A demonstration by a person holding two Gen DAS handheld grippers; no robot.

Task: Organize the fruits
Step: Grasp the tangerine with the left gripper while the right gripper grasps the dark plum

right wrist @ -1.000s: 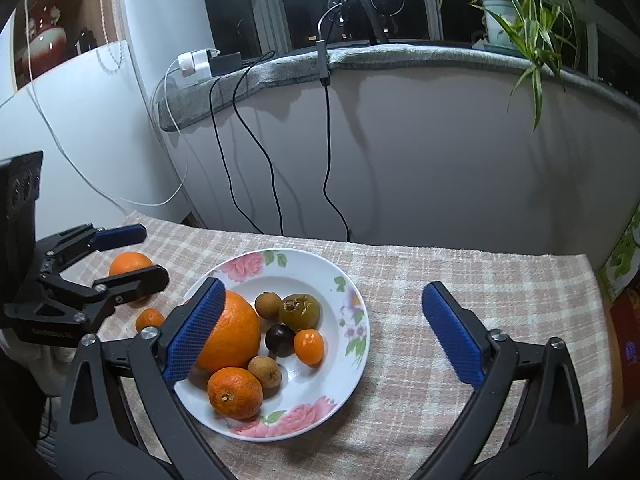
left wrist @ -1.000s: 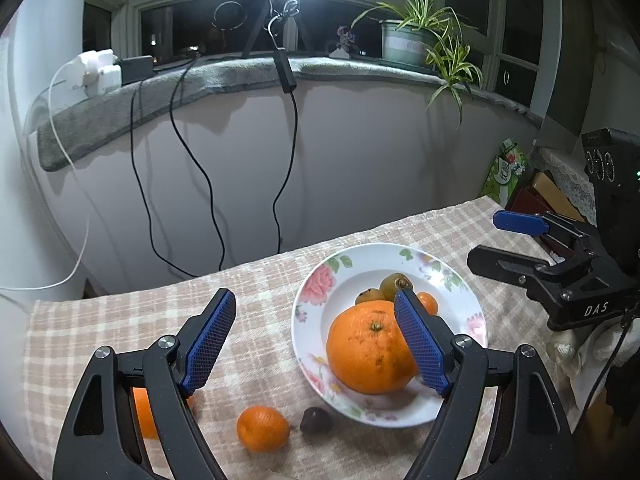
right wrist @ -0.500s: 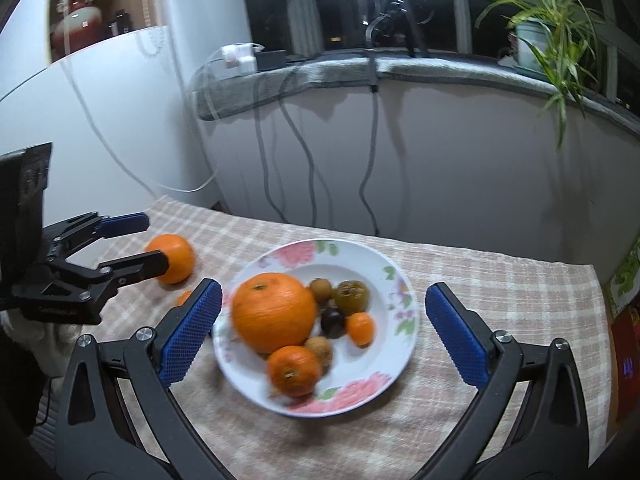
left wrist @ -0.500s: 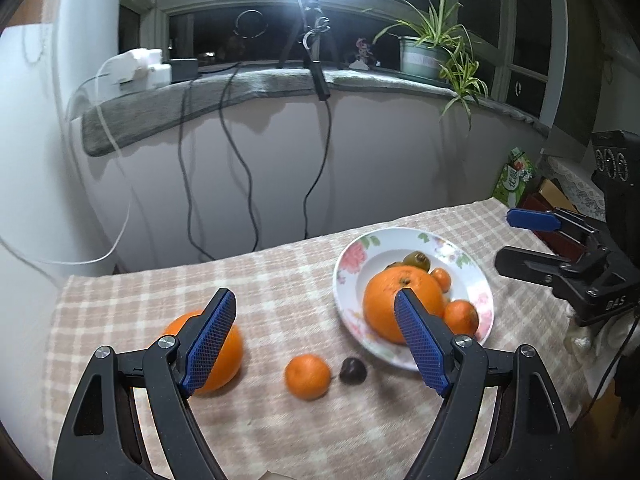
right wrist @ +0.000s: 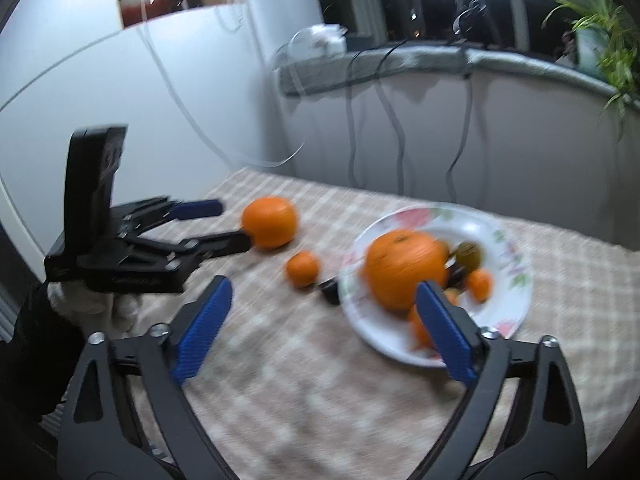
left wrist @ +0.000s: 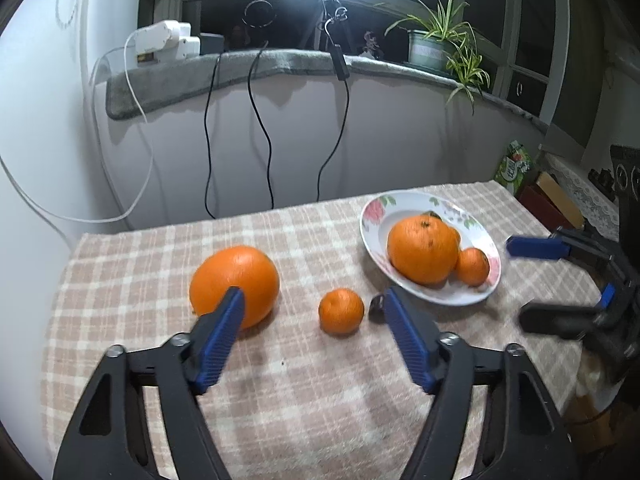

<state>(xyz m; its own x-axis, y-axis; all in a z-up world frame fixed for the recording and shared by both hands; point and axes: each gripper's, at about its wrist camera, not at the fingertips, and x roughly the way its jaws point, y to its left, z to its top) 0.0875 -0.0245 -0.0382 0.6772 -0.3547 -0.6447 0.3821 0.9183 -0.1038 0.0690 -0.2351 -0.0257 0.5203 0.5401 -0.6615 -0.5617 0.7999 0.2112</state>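
Note:
A flowered white plate (left wrist: 374, 236) (right wrist: 516, 304) holds a big orange (left wrist: 422, 249) (right wrist: 404, 272), a small mandarin (left wrist: 472, 266) and several smaller fruits. On the checked cloth lie a large orange (left wrist: 236, 280) (right wrist: 270, 222), a small mandarin (left wrist: 341, 311) (right wrist: 303, 268) and a dark small fruit (left wrist: 375, 307) (right wrist: 330, 290). My left gripper (left wrist: 312, 312) is open and empty, just in front of the loose fruits. My right gripper (right wrist: 324, 300) is open and empty, above the cloth left of the plate; it also shows in the left wrist view (left wrist: 540, 276).
The table ends at a white wall with hanging cables (left wrist: 256, 128). A grey-covered sill holds a power strip (left wrist: 164, 40) and a potted plant (left wrist: 430, 46). Boxes and a green packet (left wrist: 514, 166) stand beyond the table's right end.
Both grippers have swung left and pulled back. The loose oranges have come into the middle of the left view, and the plate has slid to the right in both views.

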